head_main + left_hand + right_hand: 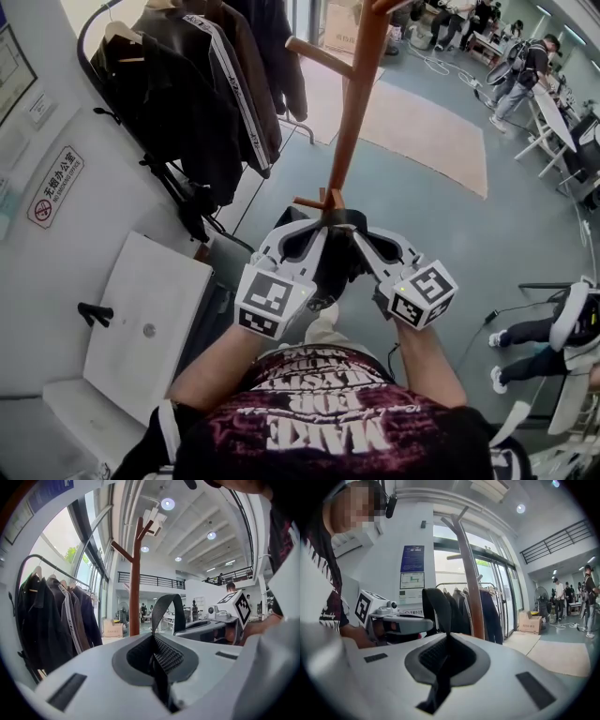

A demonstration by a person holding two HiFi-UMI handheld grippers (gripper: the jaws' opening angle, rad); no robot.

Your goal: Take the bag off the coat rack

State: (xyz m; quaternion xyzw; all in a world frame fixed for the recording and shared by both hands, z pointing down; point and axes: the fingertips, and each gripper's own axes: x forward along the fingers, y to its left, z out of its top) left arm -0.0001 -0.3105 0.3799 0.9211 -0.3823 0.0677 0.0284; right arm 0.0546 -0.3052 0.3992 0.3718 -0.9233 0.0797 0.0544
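Note:
A black bag (334,268) hangs between my two grippers, just in front of the brown wooden coat rack (359,89). Its black webbing strap (343,218) runs across from one gripper to the other. My left gripper (313,228) is shut on one end of the strap (167,609), and the loop arches up free of the rack's pegs (135,573). My right gripper (362,232) is shut on the other end of the strap (436,609), with the rack pole (468,583) behind it. Each gripper view shows the other gripper close by across the strap. The bag's body is mostly hidden by the grippers.
A clothes rail with dark jackets (192,89) stands at the left, close to the rack. A white cabinet top (150,319) lies at the lower left by the wall. A beige rug (422,131) lies beyond the rack. People stand at the far right (525,75).

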